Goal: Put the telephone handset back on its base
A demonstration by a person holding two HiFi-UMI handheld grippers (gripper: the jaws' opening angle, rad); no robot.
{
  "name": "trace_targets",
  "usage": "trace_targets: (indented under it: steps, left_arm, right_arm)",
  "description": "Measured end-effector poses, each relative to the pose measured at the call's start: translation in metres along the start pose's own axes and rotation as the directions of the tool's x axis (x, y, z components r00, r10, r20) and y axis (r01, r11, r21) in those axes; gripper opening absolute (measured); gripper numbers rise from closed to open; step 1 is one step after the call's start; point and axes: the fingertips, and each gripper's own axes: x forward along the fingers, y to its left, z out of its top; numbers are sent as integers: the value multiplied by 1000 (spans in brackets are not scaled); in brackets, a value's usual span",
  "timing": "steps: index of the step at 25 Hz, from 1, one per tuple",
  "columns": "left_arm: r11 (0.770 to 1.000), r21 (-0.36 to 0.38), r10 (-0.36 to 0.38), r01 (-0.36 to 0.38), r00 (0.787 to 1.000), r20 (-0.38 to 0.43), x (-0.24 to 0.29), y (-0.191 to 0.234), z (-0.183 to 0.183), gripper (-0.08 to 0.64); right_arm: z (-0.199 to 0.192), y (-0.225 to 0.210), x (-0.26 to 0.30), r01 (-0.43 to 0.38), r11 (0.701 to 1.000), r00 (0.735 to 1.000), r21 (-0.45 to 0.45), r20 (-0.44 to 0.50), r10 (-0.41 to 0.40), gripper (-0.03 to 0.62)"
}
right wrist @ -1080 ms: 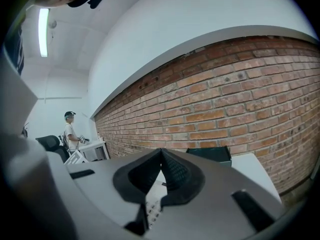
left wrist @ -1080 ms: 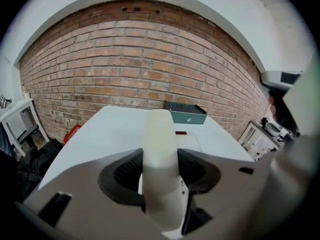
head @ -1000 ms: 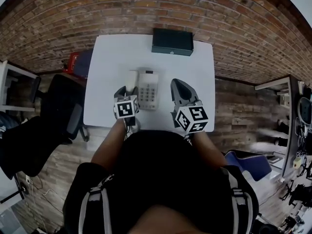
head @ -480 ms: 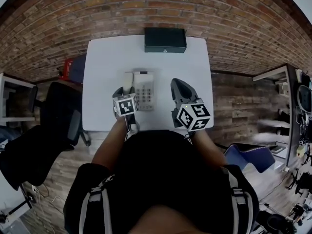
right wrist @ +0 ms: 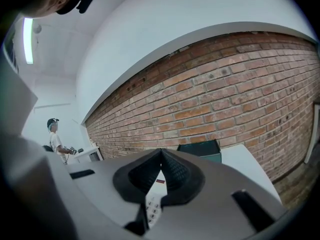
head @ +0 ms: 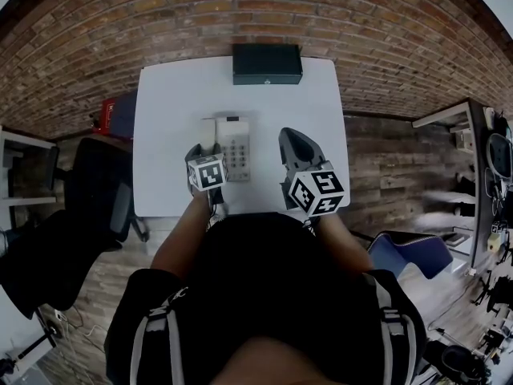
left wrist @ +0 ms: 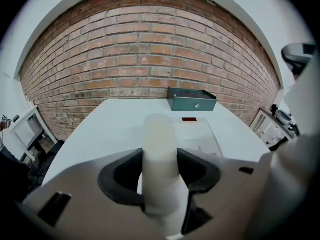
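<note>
Head view: left tool at the near-left corner of the telephone base on the white surface. The handset reaches forward along the base's left edge. Right tool stands apart to the right. Left gripper view: jaws clamped on the handset, long axis pointing away, base just ahead-right; seating it likely needs a rightward shift. Right gripper view: jaws pressed together, nothing between.

One handset, one base, one dark box, one table, two tongs.
</note>
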Motion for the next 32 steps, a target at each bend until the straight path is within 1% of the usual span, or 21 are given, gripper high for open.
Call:
trace_targets:
  steps: [3,5,7,9,12,16,19,23,27,29,32]
  left_arm:
    - [999,33,-10,10,1000,7,1,-3,-2,216]
    - [999,52,-12,11,999,30,-2,-5,2,216]
    - [998,57,1,-5,997,79,-10,-2,11,218]
    - [998,52,21,-30,987,161,-22,3,27,211]
    - [998,50,25,-41,957,289,-47,7,53,148]
    - [997,76,-1,-35,904,427,-83,5,93,99]
    - [996,84,-18,-29,862,506,-112,4,118,67]
    - [996,87,-34,-21,811,584,-150,3,145,46]
    - [996,85,-51,-3,781,623,-181,2,162,35]
    - [996,89,-57,0,771,634,-191,0,166,30]
    - [994,108,-74,5,763,642,-200,-5,168,21]
  right_arm:
    - [-1,-1,0,2,1000,1000,1,-2,-2,-2]
    - [-1,-1,0,2,1000,1000,1,-1,-2,-2]
    - [0,-1,1,11,1000,1000,-14,6,-11,-2]
    - [2,-2,1,33,998,999,-49,20,-32,-2]
    - [7,0,1,55,994,998,-95,48,-51,-2]
    - [17,6,2,59,993,994,-103,100,-49,-2]
    - [25,9,2,64,994,989,-94,142,-50,-2]
    - [34,10,2,102,988,980,-116,185,-80,-2]
    - [43,11,2,117,986,971,-117,223,-89,-3]
    - [47,12,0,111,987,967,-114,241,-81,-2]
    - [50,15,-2,101,987,964,-123,257,-67,-2]
